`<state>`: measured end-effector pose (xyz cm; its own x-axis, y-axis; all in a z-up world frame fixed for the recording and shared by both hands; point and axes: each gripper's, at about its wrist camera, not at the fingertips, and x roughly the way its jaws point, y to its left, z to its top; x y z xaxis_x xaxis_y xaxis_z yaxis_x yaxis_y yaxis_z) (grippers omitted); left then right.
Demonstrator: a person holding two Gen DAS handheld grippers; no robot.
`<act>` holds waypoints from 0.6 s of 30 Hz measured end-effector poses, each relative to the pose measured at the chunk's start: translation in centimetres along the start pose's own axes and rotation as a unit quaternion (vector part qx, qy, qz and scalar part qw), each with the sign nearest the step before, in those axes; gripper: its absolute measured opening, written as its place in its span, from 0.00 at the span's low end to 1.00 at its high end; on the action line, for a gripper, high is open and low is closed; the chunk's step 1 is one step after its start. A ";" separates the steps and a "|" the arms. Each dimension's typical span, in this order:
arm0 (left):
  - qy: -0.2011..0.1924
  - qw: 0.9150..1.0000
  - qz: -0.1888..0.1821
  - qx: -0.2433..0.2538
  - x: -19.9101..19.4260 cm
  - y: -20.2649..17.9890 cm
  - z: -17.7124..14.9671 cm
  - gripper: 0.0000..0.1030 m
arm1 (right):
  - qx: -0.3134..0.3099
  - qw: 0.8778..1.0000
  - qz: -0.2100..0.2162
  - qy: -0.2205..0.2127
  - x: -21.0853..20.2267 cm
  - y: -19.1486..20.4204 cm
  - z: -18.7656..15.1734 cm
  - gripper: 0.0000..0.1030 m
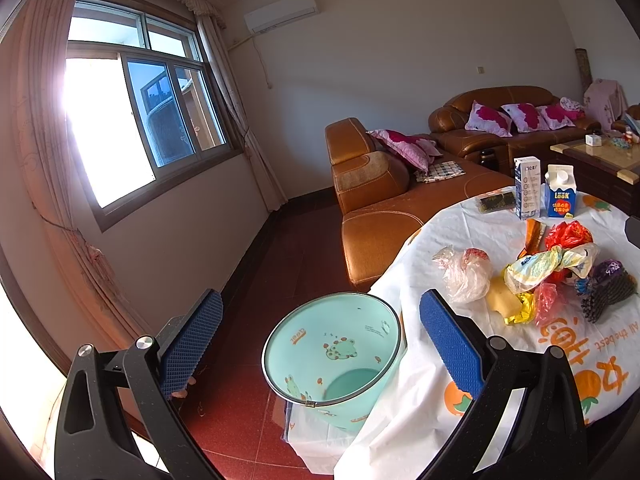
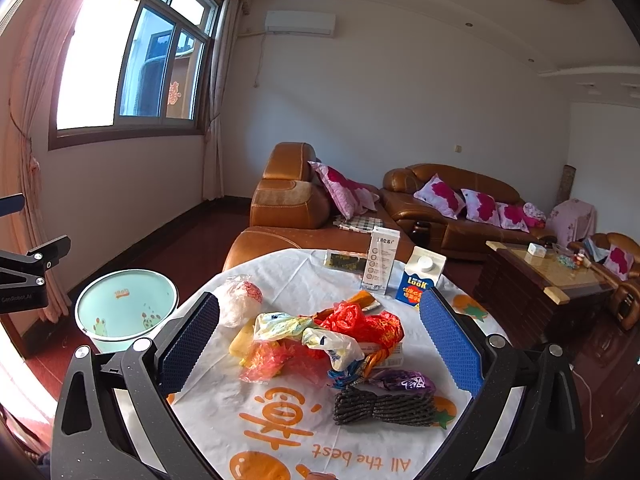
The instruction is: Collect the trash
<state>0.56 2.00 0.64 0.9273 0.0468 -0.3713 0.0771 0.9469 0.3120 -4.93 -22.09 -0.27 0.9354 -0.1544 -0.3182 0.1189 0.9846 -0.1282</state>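
We hold the left gripper [image 1: 320,344] off the edge of the round table [image 1: 420,360], its two blue pads spread wide with nothing between them, aimed down at the mint-green bin [image 1: 332,350] that stands on the red floor just beside the table. The right gripper [image 2: 320,336] hovers over the table [image 2: 208,400] itself, tilted down toward the trash pile [image 2: 320,340]; its jaws too are fully apart and empty, one pad on each side of the pile but above it, not touching.

The trash lies heaped near the middle of the table: a red plastic bag [image 2: 360,322], a crumpled white-and-yellow wrapper [image 2: 308,332], a pink film bag [image 2: 272,360], a purple wrapper [image 2: 404,382] and a dark bundle of cord [image 2: 384,406] nearest us. A clear bag [image 2: 240,300] sits on the bin side of the table. At the far edge of the table stand a tall white carton [image 2: 382,260] and a blue milk carton [image 2: 420,276].

The left view alone shows the bin's bottom, with no trash visible in it. The right view alone shows the left gripper's black frame [image 2: 28,276] over the bin [image 2: 126,308], and the coffee table [image 2: 560,276] beyond the table.
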 end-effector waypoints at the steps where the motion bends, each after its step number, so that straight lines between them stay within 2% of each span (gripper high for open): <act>1: 0.000 1.000 -0.001 0.000 0.0 -0.1 0.0 0.94 | 0.000 1.000 0.000 0.000 0.0 0.0 0.1 0.95; 8: 0.005 1.000 -0.004 0.003 1.0 -0.5 -0.1 0.94 | 0.003 1.000 -0.012 0.008 1.1 -0.6 -0.5 0.95; 18: 0.054 0.997 -0.043 0.025 6.6 -5.8 -1.3 0.94 | 0.052 0.994 -0.072 0.064 5.7 -7.9 -4.3 0.95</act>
<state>5.73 -2.76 -4.74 0.8720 0.0031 -0.4895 0.1747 0.9322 0.3171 -1.99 -31.13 -5.13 0.8565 -0.2970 -0.4221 0.2882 0.9537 -0.0862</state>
